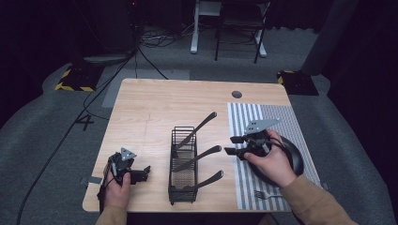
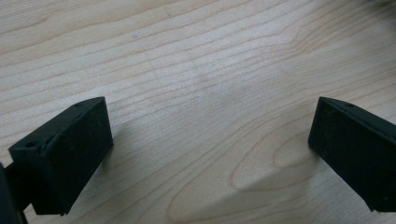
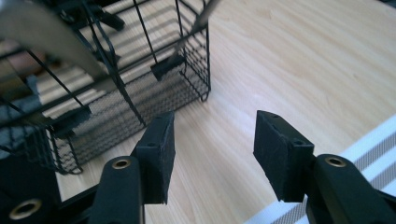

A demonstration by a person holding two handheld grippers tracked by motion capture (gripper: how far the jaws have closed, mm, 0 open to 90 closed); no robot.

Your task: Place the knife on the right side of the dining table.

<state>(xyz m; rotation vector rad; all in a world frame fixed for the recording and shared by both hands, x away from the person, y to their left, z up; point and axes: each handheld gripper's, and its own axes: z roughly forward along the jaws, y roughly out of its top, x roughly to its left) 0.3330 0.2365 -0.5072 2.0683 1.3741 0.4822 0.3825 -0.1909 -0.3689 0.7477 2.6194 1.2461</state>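
1. Wooden counter (image 1: 150, 108) is carrying everything here; near its front left corner the left claw (image 1: 141, 174) is resting low over bare wood, jaws spread wide with nothing between them, as the left gripper view is showing.

2. Standing near the middle of the front edge, the black wire caddy (image 1: 182, 164) is holding three utensils: one handle (image 1: 202, 123) leaning out of the far compartment, a second (image 1: 205, 153) out of the middle one, a third (image 1: 209, 178) out of the near one. Whether they are knives or something else, I cannot tell.

3. Just right of the caddy, the right claw (image 1: 233, 145) is hovering apart from it and pointing toward it, jaws released and empty; the right gripper view is showing the caddy's mesh wall (image 3: 116, 107) close ahead.

4. Judging from this, the sorting is looking well advanced: three pieces are sitting in the caddy, and a fork (image 1: 266, 193) is lying on the striped mat (image 1: 277, 117) near the front right corner, seemingly left to place.

5. Under the right hand (image 1: 272, 164) a dark round dish (image 1: 295, 157) is sitting on the mat; the slanting handles are likely crowding any approach to the caddy from the right.
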